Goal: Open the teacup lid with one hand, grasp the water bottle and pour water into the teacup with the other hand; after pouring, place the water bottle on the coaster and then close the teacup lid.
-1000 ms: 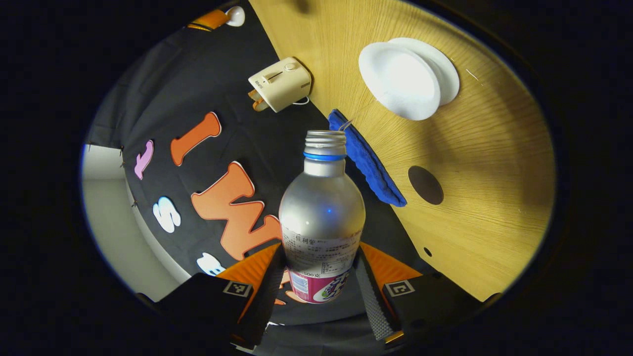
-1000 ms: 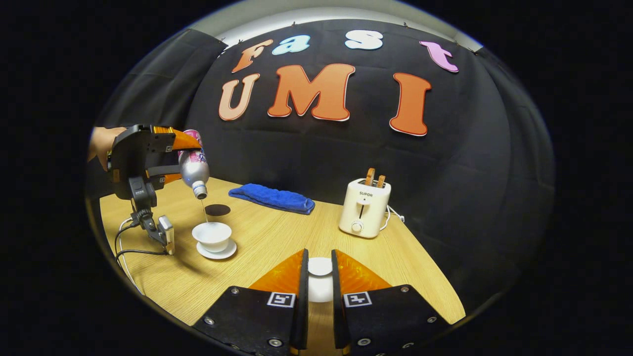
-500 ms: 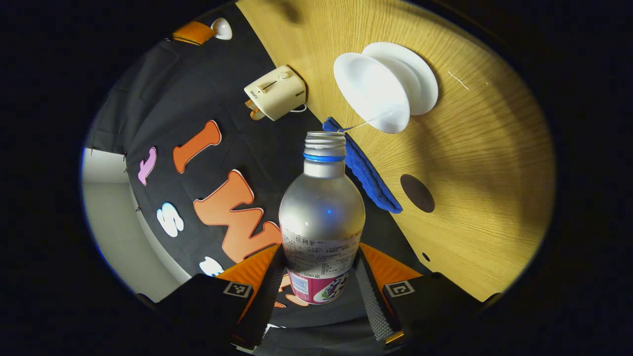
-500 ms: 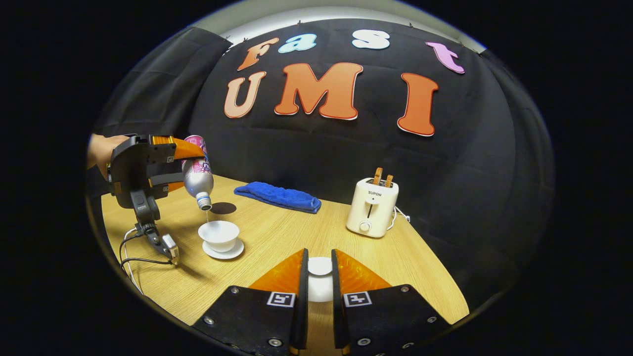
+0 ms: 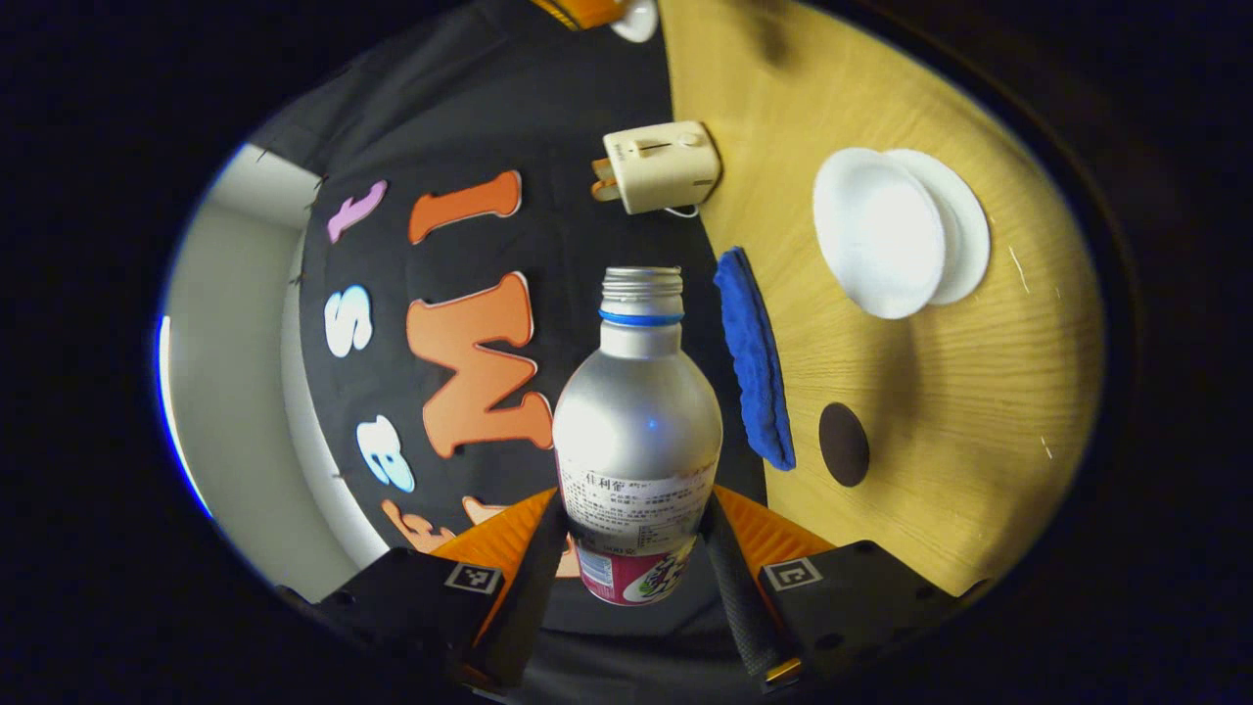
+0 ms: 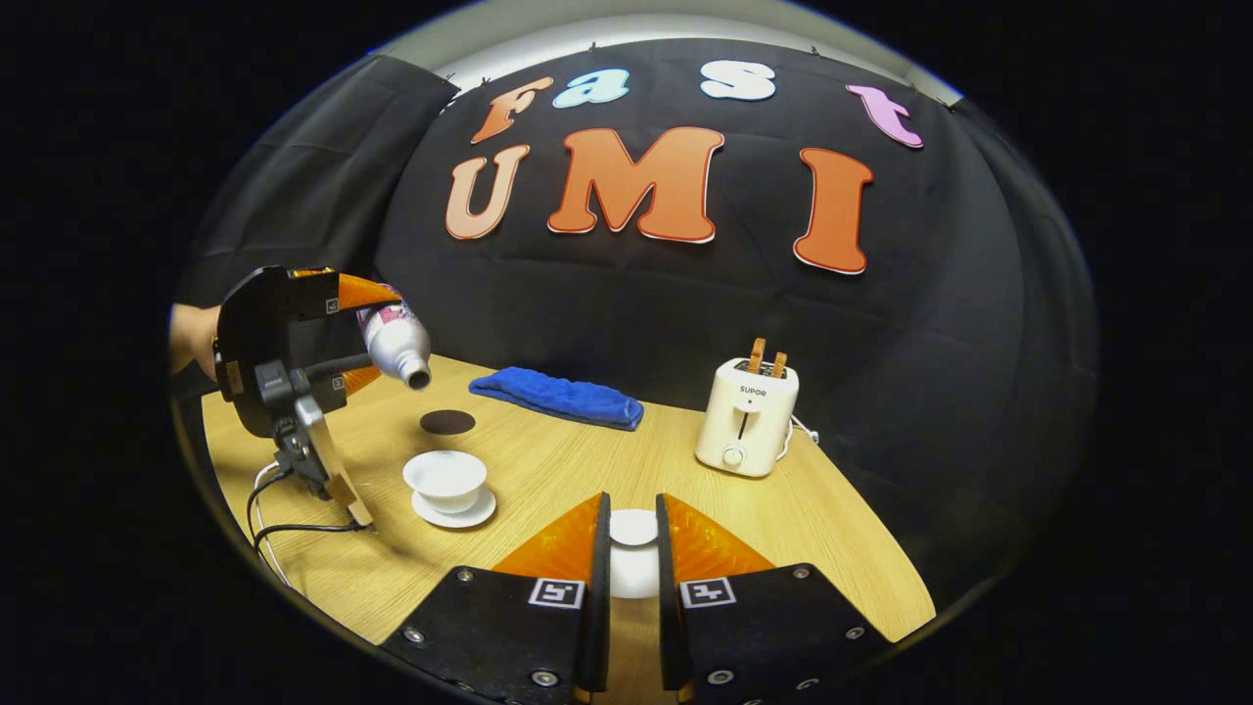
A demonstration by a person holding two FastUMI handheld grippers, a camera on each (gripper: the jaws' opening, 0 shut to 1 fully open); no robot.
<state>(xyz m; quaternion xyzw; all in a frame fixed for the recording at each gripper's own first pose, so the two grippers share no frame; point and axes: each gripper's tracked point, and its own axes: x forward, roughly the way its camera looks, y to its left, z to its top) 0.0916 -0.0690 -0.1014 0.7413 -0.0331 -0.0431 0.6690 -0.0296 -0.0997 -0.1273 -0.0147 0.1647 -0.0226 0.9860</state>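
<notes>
My left gripper is shut on a silver water bottle with no cap, gripped by its labelled lower body. In the right gripper view that bottle lies nearly level in the air, mouth pointing right, up and to the left of the white teacup. The open teacup sits on its saucer on the wooden table. No water stream is visible. A dark round coaster lies behind the cup. My right gripper is shut on the white teacup lid, held low over the table's near side.
A blue cloth lies at the back of the wooden table, and a cream toaster with toast stands to the right. A cable trails from the left gripper across the table's left edge. A hand holds that gripper.
The left gripper has tipped the bottle back from steeply mouth-down to nearly level and lifted it slightly; the thin stream of water into the teacup has stopped. The right gripper keeps the lid still.
</notes>
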